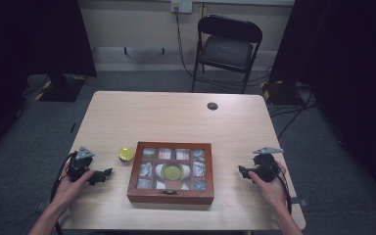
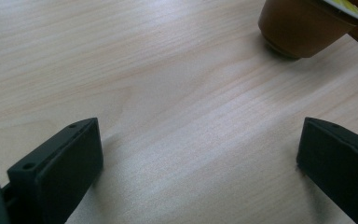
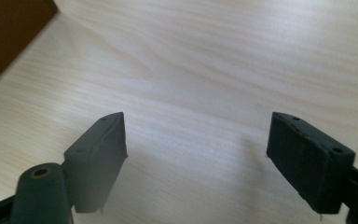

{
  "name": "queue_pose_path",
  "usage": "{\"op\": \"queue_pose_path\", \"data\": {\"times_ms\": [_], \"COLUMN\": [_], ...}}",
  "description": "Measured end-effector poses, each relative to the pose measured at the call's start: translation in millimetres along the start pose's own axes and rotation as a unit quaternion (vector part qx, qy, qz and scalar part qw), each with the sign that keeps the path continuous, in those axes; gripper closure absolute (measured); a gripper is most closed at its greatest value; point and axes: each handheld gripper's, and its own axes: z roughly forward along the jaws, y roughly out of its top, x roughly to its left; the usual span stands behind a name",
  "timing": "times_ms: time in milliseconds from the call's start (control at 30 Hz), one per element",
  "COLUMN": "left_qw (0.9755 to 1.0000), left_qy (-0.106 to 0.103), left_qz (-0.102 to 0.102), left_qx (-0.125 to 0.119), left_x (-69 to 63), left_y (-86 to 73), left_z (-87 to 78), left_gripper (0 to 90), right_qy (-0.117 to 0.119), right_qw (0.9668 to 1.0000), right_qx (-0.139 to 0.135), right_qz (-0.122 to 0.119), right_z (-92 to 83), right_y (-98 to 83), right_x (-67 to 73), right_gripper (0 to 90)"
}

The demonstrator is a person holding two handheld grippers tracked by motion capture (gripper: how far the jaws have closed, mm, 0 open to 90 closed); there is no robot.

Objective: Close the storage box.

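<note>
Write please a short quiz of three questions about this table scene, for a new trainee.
1. True or false: the small brown capsule with yellow lid lies inside the brown wooden box with glass lid.
2. Which hand-held gripper is nearer to the capsule: A left hand-held gripper, B right hand-held gripper?
3. Fill in: both grippers' jaws stand ____.

Key: 1 false, it stands on the pale wooden table beside the box; 2 A; 3 open.

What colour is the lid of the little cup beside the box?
Yellow lid, on a brown cup; clearest in the high view.
</note>
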Motion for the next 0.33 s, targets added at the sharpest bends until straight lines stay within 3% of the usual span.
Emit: {"op": "queue_pose_path", "data": {"times_ms": [67, 133, 200, 333], "left_qw": [1.0000, 1.0000, 0.9998, 0.9997], "left_qy": [0.002, 0.004, 0.015, 0.018], "left_qz": [0.000, -0.001, -0.014, -0.017], "left_qx": [0.001, 0.000, -0.002, -0.002], "left_x": [-0.2, -0.5, -3.2, -4.1], "left_y": [0.0, -0.1, -1.1, -1.3], "left_z": [-0.2, 0.0, -0.7, -1.1], "left_gripper": [0.0, 0.0, 0.0, 0.0], "right_qy": [-0.011, -0.010, -0.015, -0.018], "right_qw": [0.9999, 0.9999, 0.9998, 0.9990], "right_qx": [0.012, 0.005, -0.007, -0.039], "right_qz": [-0.003, 0.002, 0.008, 0.011], "right_z": [6.1, 6.7, 8.2, 12.9], "right_y": [-5.6, -7.3, -9.8, -16.3], "right_x": [-0.1, -0.8, 0.1, -1.0], "right_gripper": [17.6, 16.9, 12.7, 4.6]}}
